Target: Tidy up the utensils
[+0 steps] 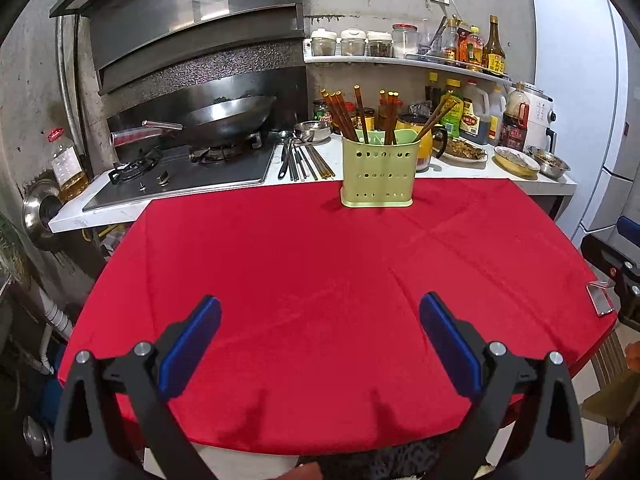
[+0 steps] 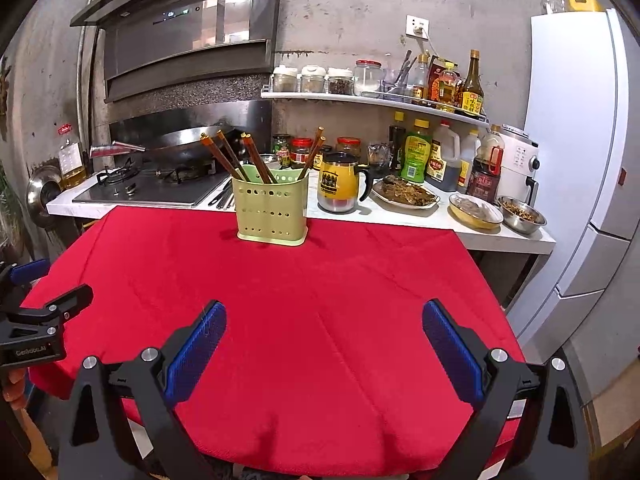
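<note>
A pale green perforated utensil holder (image 1: 378, 172) (image 2: 271, 210) stands at the far edge of the red tablecloth (image 1: 304, 288) (image 2: 304, 300). Several brown chopsticks (image 1: 344, 114) (image 2: 224, 158) stick up out of it. More utensils (image 1: 302, 158), dark and metal, lie on the white counter behind, left of the holder; in the right wrist view these utensils (image 2: 225, 199) show only partly behind the holder. My left gripper (image 1: 320, 334) is open above the near part of the cloth, with nothing between its fingers. My right gripper (image 2: 324, 340) is also open and holds nothing.
A gas stove (image 1: 188, 168) with a wok (image 1: 228, 114) sits at the back left. A yellow mug (image 2: 340, 182), plates and bowls of food (image 2: 406, 194), bottles and jars crowd the counter. A white fridge (image 2: 576, 152) stands right. A small mirror-like object (image 1: 599, 299) lies at the cloth's right edge.
</note>
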Demonstrator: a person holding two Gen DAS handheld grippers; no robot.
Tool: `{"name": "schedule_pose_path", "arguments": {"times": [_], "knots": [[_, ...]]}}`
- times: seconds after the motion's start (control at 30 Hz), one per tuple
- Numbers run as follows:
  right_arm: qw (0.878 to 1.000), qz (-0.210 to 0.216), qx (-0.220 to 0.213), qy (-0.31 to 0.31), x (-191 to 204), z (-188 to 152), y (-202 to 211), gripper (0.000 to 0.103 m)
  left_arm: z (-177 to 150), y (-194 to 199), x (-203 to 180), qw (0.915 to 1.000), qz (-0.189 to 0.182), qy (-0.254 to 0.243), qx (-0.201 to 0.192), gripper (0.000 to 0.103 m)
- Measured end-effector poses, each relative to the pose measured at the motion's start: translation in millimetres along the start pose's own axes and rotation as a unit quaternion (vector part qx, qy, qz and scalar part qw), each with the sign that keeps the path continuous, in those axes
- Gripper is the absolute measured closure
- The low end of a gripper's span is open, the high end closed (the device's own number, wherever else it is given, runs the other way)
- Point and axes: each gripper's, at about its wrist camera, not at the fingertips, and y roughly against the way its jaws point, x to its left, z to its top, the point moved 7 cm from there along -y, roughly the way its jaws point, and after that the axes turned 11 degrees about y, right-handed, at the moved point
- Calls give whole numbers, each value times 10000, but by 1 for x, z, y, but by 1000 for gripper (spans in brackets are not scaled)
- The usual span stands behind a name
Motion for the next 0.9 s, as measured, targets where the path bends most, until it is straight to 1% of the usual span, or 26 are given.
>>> {"name": "schedule_pose_path", "arguments": {"times": [0.9], "knots": [[10000, -3, 14, -57, 0, -4, -3, 6, 2, -5, 2, 10000, 29, -32, 22, 6]]}}
